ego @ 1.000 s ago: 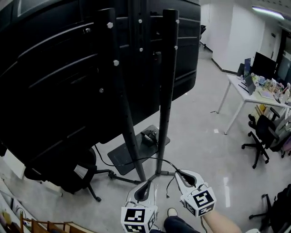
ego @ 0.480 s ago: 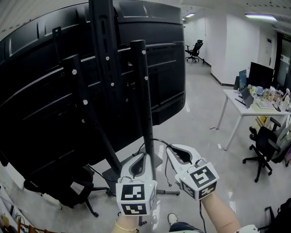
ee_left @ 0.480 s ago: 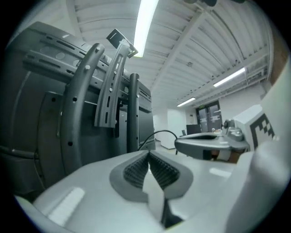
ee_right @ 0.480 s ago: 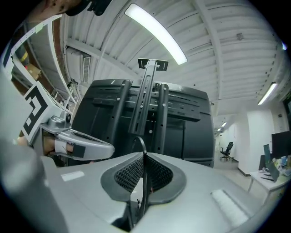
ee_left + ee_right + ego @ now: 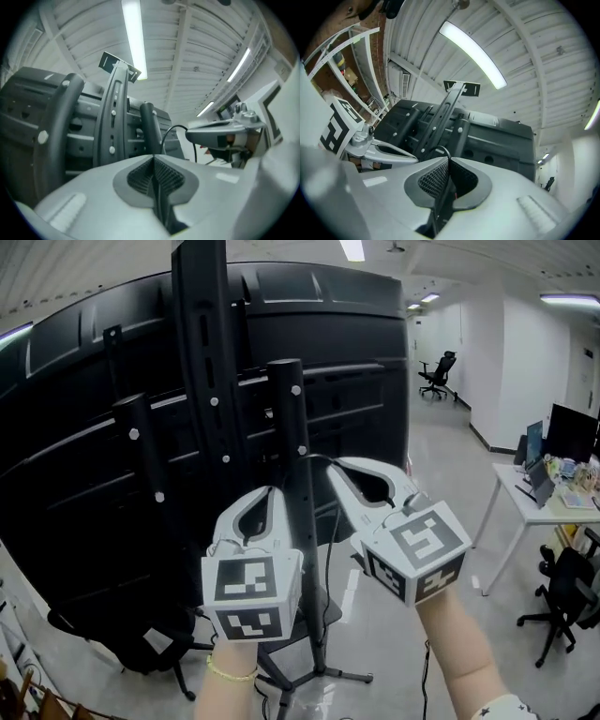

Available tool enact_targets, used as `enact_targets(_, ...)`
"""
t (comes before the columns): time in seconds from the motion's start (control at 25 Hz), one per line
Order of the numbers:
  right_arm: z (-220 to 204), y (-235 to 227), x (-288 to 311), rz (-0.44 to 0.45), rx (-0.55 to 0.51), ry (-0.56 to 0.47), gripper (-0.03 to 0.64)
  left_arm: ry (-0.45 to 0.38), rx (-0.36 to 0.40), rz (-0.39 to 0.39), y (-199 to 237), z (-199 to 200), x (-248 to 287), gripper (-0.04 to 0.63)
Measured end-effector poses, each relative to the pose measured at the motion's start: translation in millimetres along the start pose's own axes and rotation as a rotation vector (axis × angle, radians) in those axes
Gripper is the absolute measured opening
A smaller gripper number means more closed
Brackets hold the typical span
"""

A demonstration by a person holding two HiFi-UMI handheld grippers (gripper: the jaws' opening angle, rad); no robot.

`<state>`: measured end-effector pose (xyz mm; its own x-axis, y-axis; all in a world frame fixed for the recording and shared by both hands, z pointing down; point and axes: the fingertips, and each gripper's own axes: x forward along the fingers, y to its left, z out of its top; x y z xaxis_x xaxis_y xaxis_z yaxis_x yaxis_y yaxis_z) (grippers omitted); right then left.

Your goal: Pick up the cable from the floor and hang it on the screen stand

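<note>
The big black screen (image 5: 84, 484) shows its back, with the stand's upright pole (image 5: 300, 521) and mounting bracket (image 5: 200, 362) in front. Both grippers are raised close to that pole. My right gripper (image 5: 331, 465) is just right of it, its jaws closing tight on the thin black cable (image 5: 440, 149), which loops out above the pads. The cable (image 5: 317, 457) arcs over toward the pole. My left gripper (image 5: 269, 491) sits left of the pole with its jaws shut; a dark strand lies between its pads (image 5: 143, 176) and the cable (image 5: 176, 127) curves off toward the right gripper.
The stand's legs (image 5: 323, 676) spread on the glossy floor below my hands. A black chair (image 5: 103, 638) stands at lower left. A white desk (image 5: 539, 507) and office chair (image 5: 562, 592) are at the right, another chair (image 5: 439, 373) far down the aisle.
Both grippers have risen from near the floor to mid-height on the stand, carrying the cable up with them. The view has tilted upward.
</note>
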<state>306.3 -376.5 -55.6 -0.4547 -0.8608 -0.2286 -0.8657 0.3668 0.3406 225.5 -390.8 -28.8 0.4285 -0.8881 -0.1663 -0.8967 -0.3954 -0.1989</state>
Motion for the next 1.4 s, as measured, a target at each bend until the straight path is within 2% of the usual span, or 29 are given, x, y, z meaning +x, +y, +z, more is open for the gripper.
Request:
enact_targets(0.12,42.6,-29.9,31.8,0.011,-0.052,-0.040,0.015,-0.044,0.029,0.052,13.8,43.6,27.2,0.008)
enact_targets(0.32,91.1,-66.3,80.3,0.015,-0.107,-0.069,0.014,-0.097,0.072,0.146,39.1,103.1,59.0,0.008)
enact_targets(0.44,109.5,-74.8,102.8,0.025,-0.139,-0.068,0.014,-0.111,0.107,0.203,51.9,127.3,69.7,0.008)
enact_targets(0.56,109.6,-80.5,120.6,0.029,-0.152,-0.036,0.012,-0.101,0.128,0.224,56.5,136.2,78.5,0.008)
enact_targets(0.8,68.1,-83.0,130.1,0.044,-0.113,0.031,0.012,-0.071,0.123,0.232,51.1,113.1,86.0,0.008)
enact_targets(0.92,52.9,-75.5,121.1,0.023,-0.094,-0.001,0.022,-0.100,0.094,0.250,49.1,102.5,76.9,0.008)
enact_targets(1.08,21.4,-62.2,101.3,0.004,-0.070,-0.016,0.060,-0.096,0.040,0.217,38.4,79.0,60.1,0.008)
enact_targets(1.28,-35.0,-20.4,47.7,0.037,0.040,-0.023,0.015,-0.064,-0.019,0.190,16.8,23.1,23.7,0.008)
enact_targets(1.4,-76.6,8.6,14.7,0.059,0.108,0.012,0.000,-0.010,-0.067,0.192,1.8,-29.7,-6.2,0.008)
